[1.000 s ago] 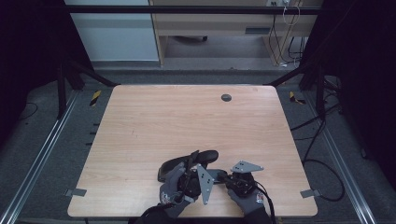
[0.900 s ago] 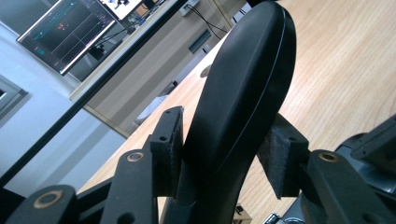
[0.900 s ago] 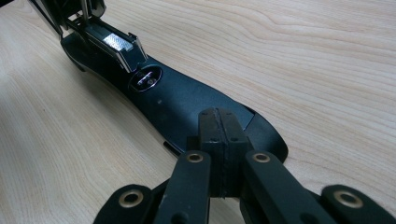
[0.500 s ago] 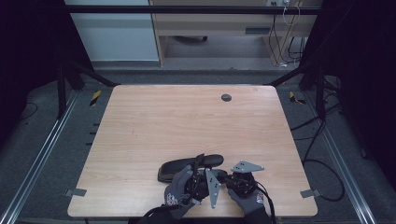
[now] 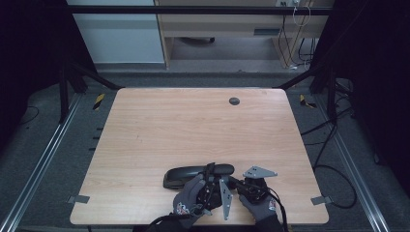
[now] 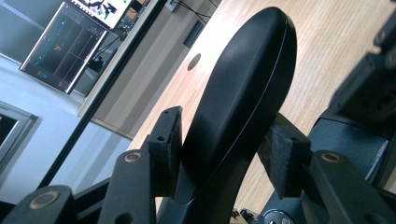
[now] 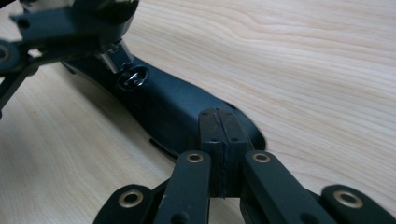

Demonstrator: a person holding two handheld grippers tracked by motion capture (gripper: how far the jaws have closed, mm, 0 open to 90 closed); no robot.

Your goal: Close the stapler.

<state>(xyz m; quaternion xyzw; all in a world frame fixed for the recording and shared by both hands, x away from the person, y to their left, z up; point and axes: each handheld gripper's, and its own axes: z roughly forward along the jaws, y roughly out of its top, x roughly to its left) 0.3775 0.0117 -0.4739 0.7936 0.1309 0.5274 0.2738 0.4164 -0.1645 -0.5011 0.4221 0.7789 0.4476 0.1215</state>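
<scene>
Hands point(image 5: 193, 197) low at the table's point(image 5: 145, 145) near edge, left tool point(image 5: 209, 181) just loosening around black stapler point(image 5: 198, 173), right tool point(image 5: 237, 183) closed beside it.

The stapler point(image 5: 198, 175) is lying on your worktop point(image 5: 193, 130) near its front edge, stretching left to right just in front of your hands. Your left hand-held gripper point(image 5: 209, 170) is sitting over the stapler's middle with a jaw on either side of it, while your right hand-held gripper point(image 5: 235, 182) is resting at the stapler's right end, just beside the left one. The grommet hole point(image 5: 234, 101) is sitting far behind them, near the worktop's back edge.
</scene>
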